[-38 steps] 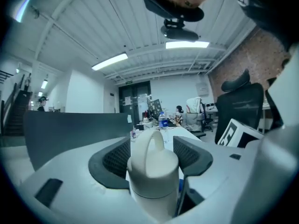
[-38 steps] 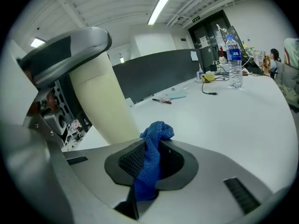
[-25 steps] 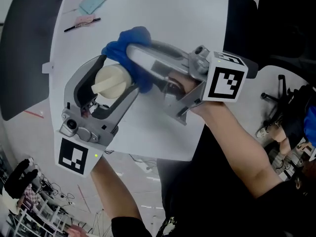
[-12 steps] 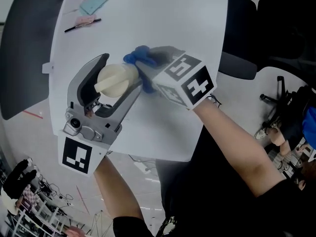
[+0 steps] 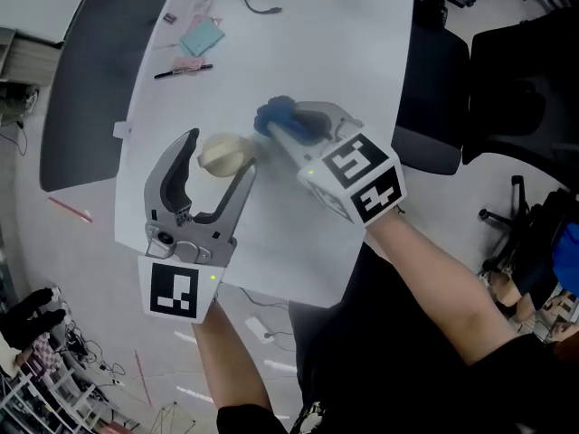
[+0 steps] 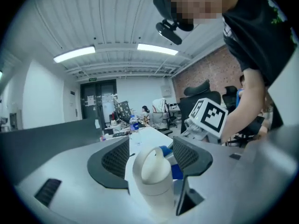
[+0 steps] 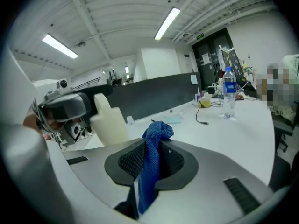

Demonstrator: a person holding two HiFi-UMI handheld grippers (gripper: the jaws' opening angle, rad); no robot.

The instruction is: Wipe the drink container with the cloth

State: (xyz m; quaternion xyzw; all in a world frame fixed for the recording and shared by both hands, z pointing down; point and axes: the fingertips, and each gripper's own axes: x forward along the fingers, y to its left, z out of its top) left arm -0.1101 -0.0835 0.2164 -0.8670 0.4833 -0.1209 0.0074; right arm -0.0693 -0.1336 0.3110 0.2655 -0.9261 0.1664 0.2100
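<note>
The right gripper (image 7: 152, 164), pinching the blue cloth (image 7: 156, 130), has swung off to the right of the drink container (image 5: 224, 155); the left gripper (image 6: 150, 157) clamps that container.

No writing is legible anywhere; the small green sign (image 6: 91, 80) above the dark double door (image 6: 99, 107) is too blurred to read.

grippers: two, the left gripper (image 5: 220, 155) and the right gripper (image 5: 279, 128)
drink container (image 5: 228, 152): one, cream
cloth (image 5: 274, 112): one, blue
pen (image 5: 183, 70): one, upper left
water bottle (image 7: 228, 97): one
worktop (image 5: 317, 34): one
</note>
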